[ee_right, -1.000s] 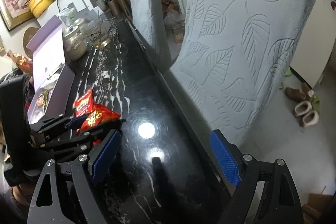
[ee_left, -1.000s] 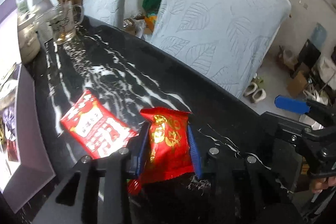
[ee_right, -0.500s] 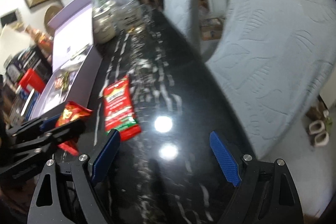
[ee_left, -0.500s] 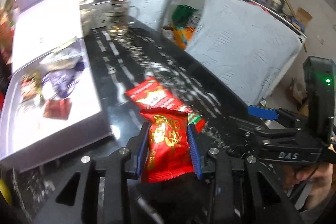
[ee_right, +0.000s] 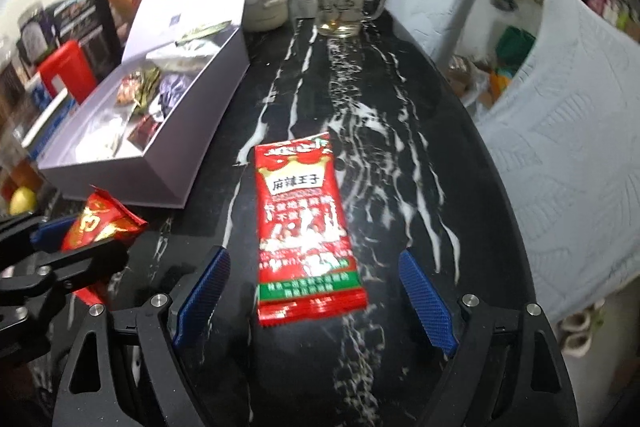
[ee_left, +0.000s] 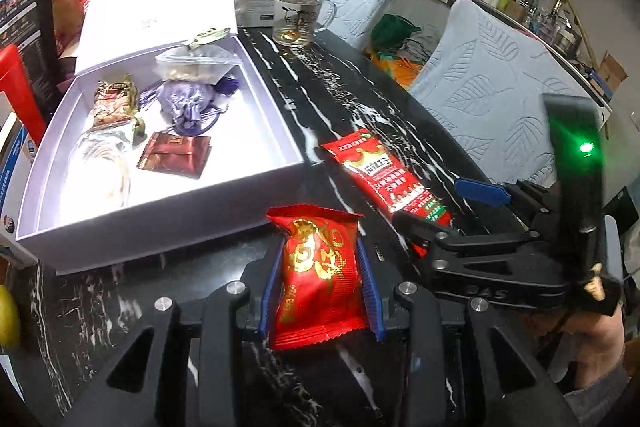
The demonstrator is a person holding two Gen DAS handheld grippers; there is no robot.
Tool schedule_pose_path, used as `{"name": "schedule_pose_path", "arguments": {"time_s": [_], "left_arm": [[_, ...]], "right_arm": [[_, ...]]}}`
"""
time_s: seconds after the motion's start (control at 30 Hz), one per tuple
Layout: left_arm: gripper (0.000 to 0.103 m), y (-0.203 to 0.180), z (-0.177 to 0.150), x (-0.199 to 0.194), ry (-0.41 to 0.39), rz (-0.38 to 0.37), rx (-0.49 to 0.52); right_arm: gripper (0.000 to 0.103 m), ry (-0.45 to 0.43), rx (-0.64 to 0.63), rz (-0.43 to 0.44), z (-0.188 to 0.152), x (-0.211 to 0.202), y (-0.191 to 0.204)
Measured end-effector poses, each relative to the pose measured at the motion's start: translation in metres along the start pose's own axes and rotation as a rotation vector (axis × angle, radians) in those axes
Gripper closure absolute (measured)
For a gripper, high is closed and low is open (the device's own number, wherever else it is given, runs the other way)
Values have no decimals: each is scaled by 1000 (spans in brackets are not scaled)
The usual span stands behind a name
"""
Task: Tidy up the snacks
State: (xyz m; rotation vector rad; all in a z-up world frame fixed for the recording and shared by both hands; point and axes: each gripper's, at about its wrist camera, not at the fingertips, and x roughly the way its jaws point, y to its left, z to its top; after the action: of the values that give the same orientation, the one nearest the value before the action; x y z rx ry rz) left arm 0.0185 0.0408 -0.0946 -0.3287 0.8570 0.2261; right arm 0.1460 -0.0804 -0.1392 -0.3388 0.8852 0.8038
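My left gripper [ee_left: 319, 255] is shut on a small red snack packet with gold print [ee_left: 316, 291], held above the black marble table just in front of the open lavender box [ee_left: 140, 227]. A long red packet with a crown [ee_right: 304, 219] lies flat on the table. My right gripper [ee_right: 314, 291] hovers over its near end, open, with a blue pad well clear on each side. From the right wrist view, the left gripper [ee_right: 80, 239] and its packet [ee_right: 100, 223] sit at the lower left, near the box's corner [ee_right: 160, 163].
The box holds a purple pouch [ee_left: 184, 103], a brown sachet [ee_left: 176, 155] and other wrapped snacks; its lid stands open behind. A glass mug [ee_left: 300, 15] stands at the far end. Two leaf-pattern covered chairs [ee_left: 500, 67] line the table's right edge.
Both grippers have swung left towards the box, the left one carrying its packet. The long packet now lies between the right gripper's open fingers.
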Motion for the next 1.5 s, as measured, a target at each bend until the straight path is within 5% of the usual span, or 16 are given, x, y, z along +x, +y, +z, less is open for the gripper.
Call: {"name": "schedule_pose_path", "arguments": {"time_s": [0.07,0.13,0.4,1.1,1.5], "left_arm": [[68,3,0,-1,-2,-4,-8],[68,5,1,-1,-4,-5,-13],[68,5,-4,-7,-2,-17,-16],[68,-14,-54,-29,57,-77,-3],[68,-12,-67,-31,70,-74,-17]], "right_arm": [[19,22,-35,-47,1,7,5],[42,46,-37,-48,1,14,7],[54,46,-30,-32,-13,1,7],[54,103,107,-35,-108,-76,2],[30,82,77,-75,-101,-61,12]]}}
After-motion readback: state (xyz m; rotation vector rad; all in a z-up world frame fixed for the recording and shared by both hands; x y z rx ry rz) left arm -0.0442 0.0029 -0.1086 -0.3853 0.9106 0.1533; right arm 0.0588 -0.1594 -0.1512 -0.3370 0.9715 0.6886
